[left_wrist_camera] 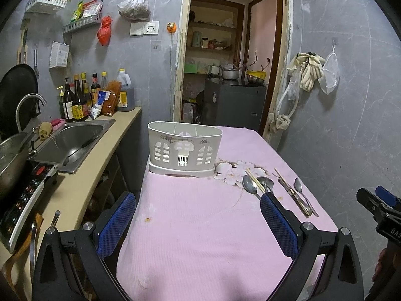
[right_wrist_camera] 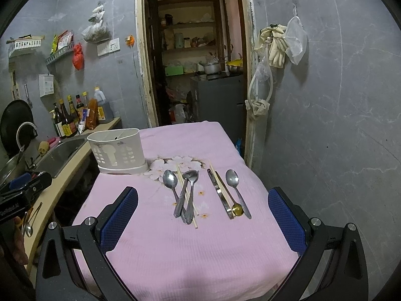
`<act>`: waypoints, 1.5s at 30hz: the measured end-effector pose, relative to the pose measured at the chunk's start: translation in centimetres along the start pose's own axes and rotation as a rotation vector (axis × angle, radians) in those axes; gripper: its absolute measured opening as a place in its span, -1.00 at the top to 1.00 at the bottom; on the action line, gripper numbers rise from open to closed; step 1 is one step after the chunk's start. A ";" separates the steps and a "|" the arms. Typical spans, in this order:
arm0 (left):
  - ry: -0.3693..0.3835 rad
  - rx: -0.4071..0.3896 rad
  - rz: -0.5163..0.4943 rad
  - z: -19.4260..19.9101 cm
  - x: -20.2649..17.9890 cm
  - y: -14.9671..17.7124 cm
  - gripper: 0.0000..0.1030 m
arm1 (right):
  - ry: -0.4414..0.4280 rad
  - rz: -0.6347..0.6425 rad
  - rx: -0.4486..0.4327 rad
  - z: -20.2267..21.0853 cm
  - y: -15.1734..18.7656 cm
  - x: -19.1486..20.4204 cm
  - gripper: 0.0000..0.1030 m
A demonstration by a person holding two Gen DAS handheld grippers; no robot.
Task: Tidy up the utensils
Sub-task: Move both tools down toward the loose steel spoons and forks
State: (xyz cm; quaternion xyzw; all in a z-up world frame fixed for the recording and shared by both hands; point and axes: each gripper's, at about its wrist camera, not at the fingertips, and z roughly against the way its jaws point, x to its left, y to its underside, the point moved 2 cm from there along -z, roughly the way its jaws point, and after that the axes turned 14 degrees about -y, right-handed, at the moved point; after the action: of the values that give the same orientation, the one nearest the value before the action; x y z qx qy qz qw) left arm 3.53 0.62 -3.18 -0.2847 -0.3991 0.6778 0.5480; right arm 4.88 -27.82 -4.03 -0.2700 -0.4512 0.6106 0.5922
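Pink cloth (right_wrist_camera: 200,263) covers the table. White slotted holder (right_wrist_camera: 117,150) stands at the far left edge of the cloth, upright on its tray, beside the sink (left_wrist_camera: 72,140).

Utensils lie flat to the right of the holder in two groups. Left group: three spoons (right_wrist_camera: 184,193) with overlapping handles and one chopstick (right_wrist_camera: 186,195) crossing them. Right group: a knife (right_wrist_camera: 220,193), a gold-bowled spoon (right_wrist_camera: 236,209) and a steel spoon (right_wrist_camera: 236,188), close together.

Left gripper (left_wrist_camera: 198,225) hovers over the near cloth, fingers wide apart, holding nothing. Right gripper (right_wrist_camera: 203,223) likewise spread and empty, nearer than the utensils.
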 end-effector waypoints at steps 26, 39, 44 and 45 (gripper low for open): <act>0.082 0.104 -0.096 -8.1 -5.7 -3.2 -0.95 | 0.070 0.000 0.033 -4.5 -3.5 -3.0 -0.98; 0.061 0.251 -0.060 -14.1 -12.7 -2.7 -0.95 | -0.083 -0.030 0.165 -13.8 -4.3 -11.1 -0.98; 0.058 0.310 -0.033 -17.1 -14.4 -1.7 -0.95 | -0.143 -0.006 0.219 -17.6 -3.5 -12.6 -0.97; 0.055 0.314 -0.026 -17.7 -14.7 -1.5 -0.95 | -0.154 -0.002 0.228 -18.4 -3.3 -12.9 -0.96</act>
State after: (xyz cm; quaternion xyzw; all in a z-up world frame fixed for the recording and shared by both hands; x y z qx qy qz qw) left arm 22.35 -9.46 -11.87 -0.2088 -0.2768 0.7165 0.6053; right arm 24.29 -36.45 -12.04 -0.1530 -0.4231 0.6763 0.5833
